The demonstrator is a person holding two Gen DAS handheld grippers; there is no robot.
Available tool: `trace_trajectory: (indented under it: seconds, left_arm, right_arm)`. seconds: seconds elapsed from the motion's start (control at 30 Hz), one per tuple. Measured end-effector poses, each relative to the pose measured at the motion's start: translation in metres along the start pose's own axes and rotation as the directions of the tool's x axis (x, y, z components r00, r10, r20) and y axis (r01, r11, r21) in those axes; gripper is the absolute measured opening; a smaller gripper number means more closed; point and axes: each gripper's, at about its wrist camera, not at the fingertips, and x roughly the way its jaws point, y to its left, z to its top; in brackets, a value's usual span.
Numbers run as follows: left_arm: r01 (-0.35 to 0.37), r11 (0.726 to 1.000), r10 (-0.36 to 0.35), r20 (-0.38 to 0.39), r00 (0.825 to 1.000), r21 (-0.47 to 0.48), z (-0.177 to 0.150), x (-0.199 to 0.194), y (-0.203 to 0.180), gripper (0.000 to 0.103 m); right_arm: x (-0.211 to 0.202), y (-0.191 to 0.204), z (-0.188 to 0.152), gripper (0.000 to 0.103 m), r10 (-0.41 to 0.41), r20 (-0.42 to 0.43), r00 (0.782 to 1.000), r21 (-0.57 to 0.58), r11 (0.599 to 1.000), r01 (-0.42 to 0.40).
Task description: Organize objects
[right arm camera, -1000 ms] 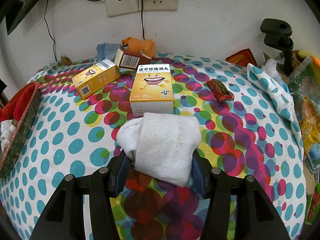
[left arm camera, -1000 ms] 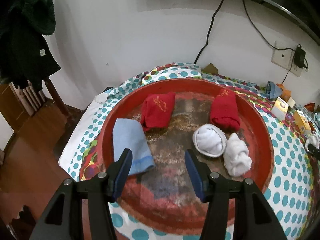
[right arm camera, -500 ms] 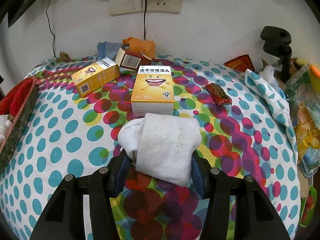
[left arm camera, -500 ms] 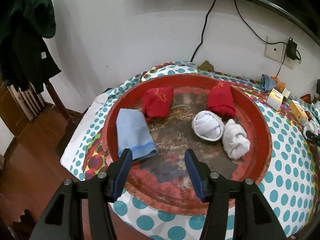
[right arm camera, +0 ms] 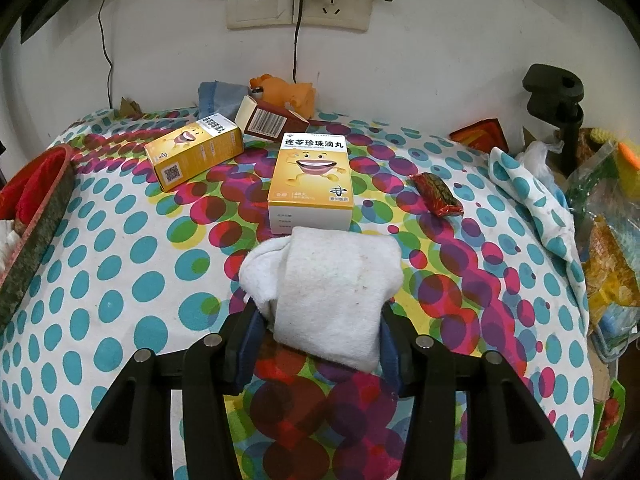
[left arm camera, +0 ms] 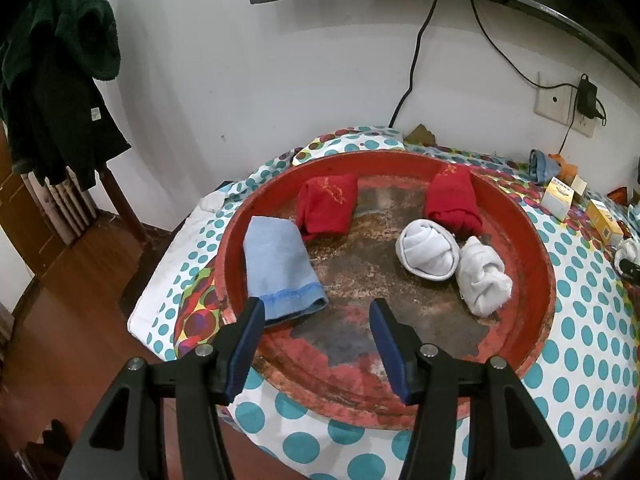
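Right wrist view: our right gripper has just been closing on the folded white terry sock — soft, light; we squeeze mid-fold.

The tabletop cloth is white with teal dots, and toward its middle the dots overlap in magenta, green, yellow and dark red. On it a red tray with a worn brown-grey floor carries a pale blue towel, two red cloths with gold marks and two white rolled socks. A white sock sits between black tongs with blue pads, near yellow-and-white boxes printed with a smiling cartoon face.
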Motion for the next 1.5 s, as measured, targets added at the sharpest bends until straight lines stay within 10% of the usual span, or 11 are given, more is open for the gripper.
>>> trace_trajectory:
  seconds: [0.73,1.5]
  left_arm:
    - [0.016,1.0,-0.017,-0.041,0.999,-0.008,-0.009,0.017,0.004,0.056]
    - [0.025,1.0,-0.025,-0.034,0.999,-0.017,-0.009,0.017,0.008,0.056]
  right_arm:
    - [0.001,0.024,0.01,0.038,-0.074,-0.005,0.997,-0.008,0.997,0.074]
    - [-0.05,0.078,0.023,0.038,0.031,0.053,0.998,-0.074,0.997,-0.027]
